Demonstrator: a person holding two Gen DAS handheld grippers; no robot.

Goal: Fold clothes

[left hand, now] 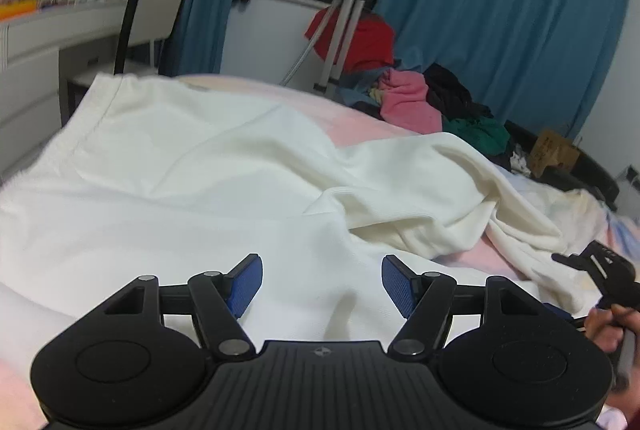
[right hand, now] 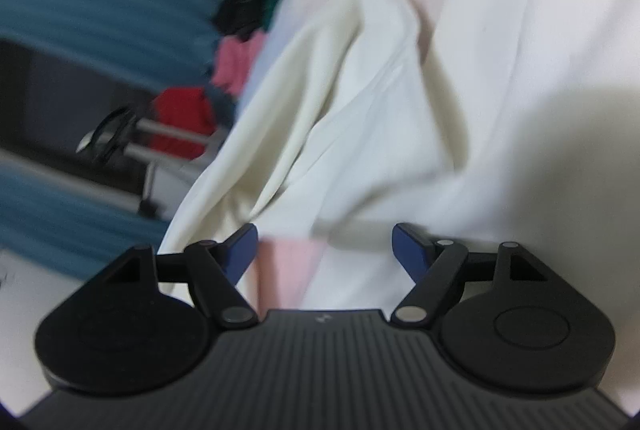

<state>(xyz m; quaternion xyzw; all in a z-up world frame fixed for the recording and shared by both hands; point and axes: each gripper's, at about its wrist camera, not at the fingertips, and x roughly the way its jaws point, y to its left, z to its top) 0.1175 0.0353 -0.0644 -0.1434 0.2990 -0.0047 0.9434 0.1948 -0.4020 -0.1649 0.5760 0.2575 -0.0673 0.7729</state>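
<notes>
A white garment [left hand: 192, 166] lies spread and rumpled on the pink bed sheet [left hand: 476, 254]. My left gripper [left hand: 322, 282] is open and empty, just above the garment's near part. My right gripper [right hand: 324, 250] is open and empty, tilted, over a fold of the same white garment [right hand: 360, 102], with pink sheet [right hand: 286, 266] between its fingers. The right gripper also shows at the right edge of the left wrist view [left hand: 600, 270], held in a hand.
A pile of coloured clothes [left hand: 420, 98] lies at the bed's far side, with a red item [left hand: 360, 42] and a tripod [left hand: 344, 14] behind it. Blue curtains [left hand: 500, 10] hang at the back. A desk [left hand: 52, 30] and chair [left hand: 156, 2] stand at the left.
</notes>
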